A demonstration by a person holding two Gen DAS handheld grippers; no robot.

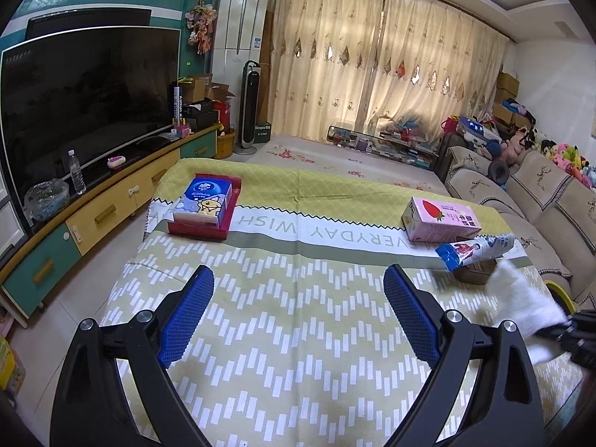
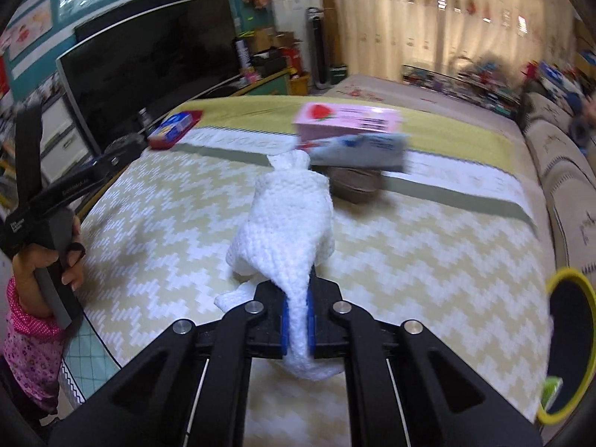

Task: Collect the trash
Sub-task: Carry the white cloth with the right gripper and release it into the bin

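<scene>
White crumpled paper towel point(image 2: 287, 223): pinched at its tail between the blue pads of the right claw point(image 2: 297, 326), the rest draped forward over the counter point(image 2: 409, 242) with its chevron cloth. Beyond its tip, touching or nearly so: a blue-and-white wrapper point(image 2: 357, 151) resting on a brown dish point(image 2: 354, 184), pink strawberry carton point(image 2: 346, 121) just behind. Yellow-rimmed bin point(image 2: 570, 346) at the right edge. Left claw point(image 1: 298, 320) spread wide, empty, above the cloth. Tissue pack in a red tray point(image 1: 206, 208) far left.

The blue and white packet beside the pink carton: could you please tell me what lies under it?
A brown, roundish object lies under the blue and white packet, partly covered; what it is cannot be told.
</scene>
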